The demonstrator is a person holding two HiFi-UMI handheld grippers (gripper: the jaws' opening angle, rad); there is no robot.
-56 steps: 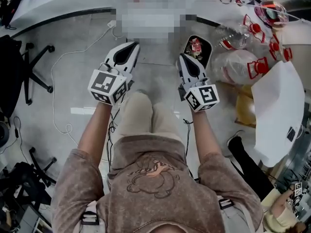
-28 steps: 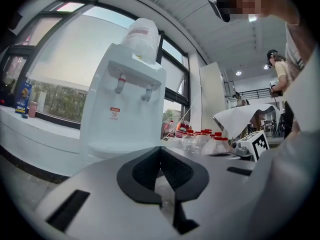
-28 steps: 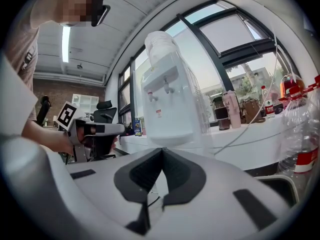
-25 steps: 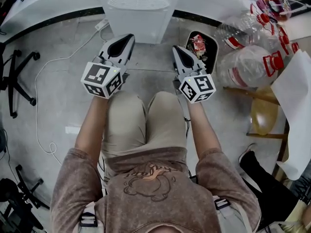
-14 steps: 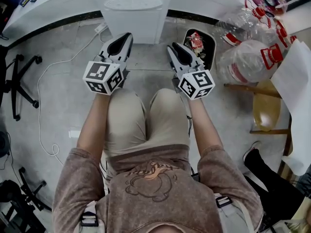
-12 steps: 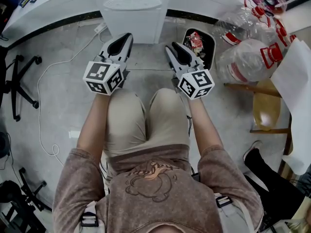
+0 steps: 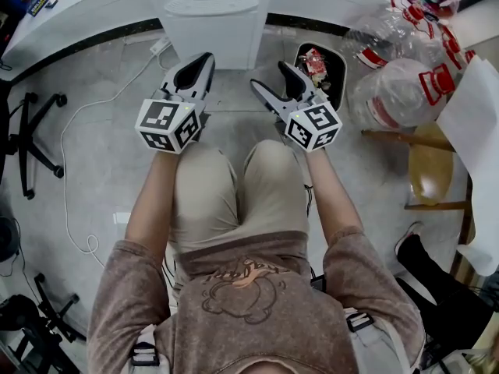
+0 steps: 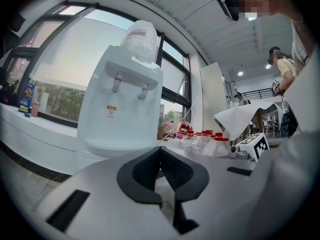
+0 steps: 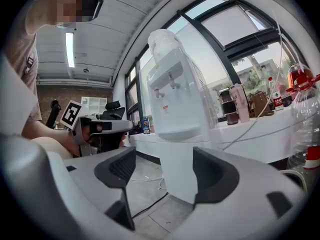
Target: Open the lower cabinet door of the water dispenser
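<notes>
Right gripper (image 7: 269, 76) jaws just been opening, now spread, nothing between; left gripper (image 7: 204, 61) pressed together, empty; lower cabinet door (image 9: 177, 169) of water dispenser (image 7: 214, 22) shut, ahead of right fingertips, untouched: advance level, catch door edge, pull gently.

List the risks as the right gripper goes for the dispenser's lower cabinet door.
The right gripper, its jaws just opening with nothing between them, is short of the water dispenser. No door handle shows, so it may grab badly. The bin beside it could be knocked. A hard pull might rock the bottle on top.
</notes>
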